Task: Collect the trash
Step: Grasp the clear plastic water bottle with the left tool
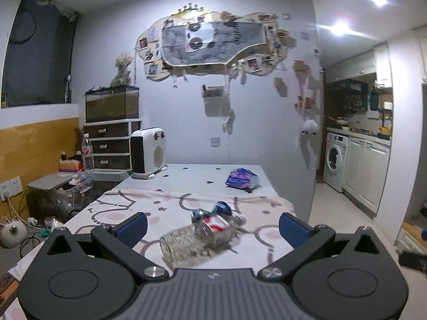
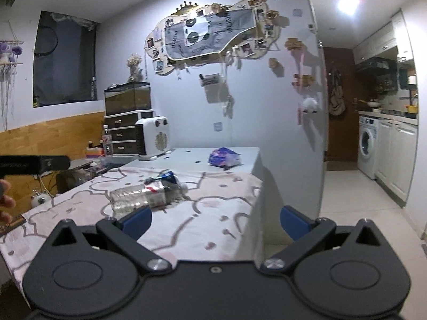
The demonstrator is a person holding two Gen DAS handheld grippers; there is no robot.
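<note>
A crushed clear plastic bottle (image 1: 197,240) with a red and white label lies on its side on the patterned tablecloth (image 1: 128,208). A crumpled blue wrapper (image 1: 221,208) sits just behind it. Farther back lies a purple and white bag (image 1: 241,178). My left gripper (image 1: 213,229) is open, its blue pads on either side of the bottle and just short of it. In the right wrist view the bottle (image 2: 138,196) lies ahead to the left, with the wrapper (image 2: 166,177) and the bag (image 2: 224,157) beyond. My right gripper (image 2: 216,220) is open and holds nothing.
A white heater (image 1: 148,157) stands at the table's far left corner. Drawers with a glass tank (image 1: 112,104) and a water bottle (image 1: 87,153) stand to the left. The table's right edge (image 2: 257,186) drops to tiled floor leading to a kitchen with a washing machine (image 2: 368,146). A hand (image 2: 5,202) shows at the left edge.
</note>
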